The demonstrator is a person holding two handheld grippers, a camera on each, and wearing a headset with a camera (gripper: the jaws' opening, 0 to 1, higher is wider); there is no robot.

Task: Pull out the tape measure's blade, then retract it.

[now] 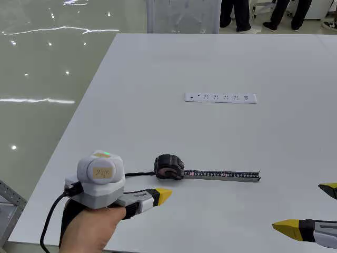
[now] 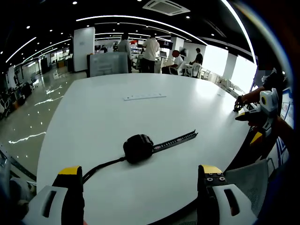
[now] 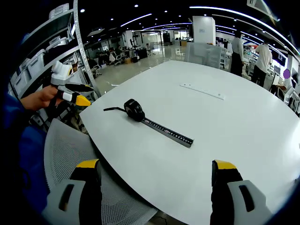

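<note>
Lying on the big white surface [image 1: 158,79], the round black tape measure [image 1: 169,166] has its thin grey blade [image 1: 224,174] out. The left tongs [image 2: 140,171] and right tongs [image 3: 155,164] gape empty. Best to pinch the case and ease the blade in slowly.

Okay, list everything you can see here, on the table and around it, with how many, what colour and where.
tape measure: one, black case, near the table's front edge
blade: one, dark, pulled out flat to the case's right
strap: one, black, trailing left from the case
power strip: one, white, mid-table beyond the blade
table: one, white
mesh chair: one, pale grey, at the table's edge
people: several, standing past the far end
left gripper: yellow-tipped, open, short of the case
right gripper: yellow-tipped, open
hand: one, holding the left gripper
</note>
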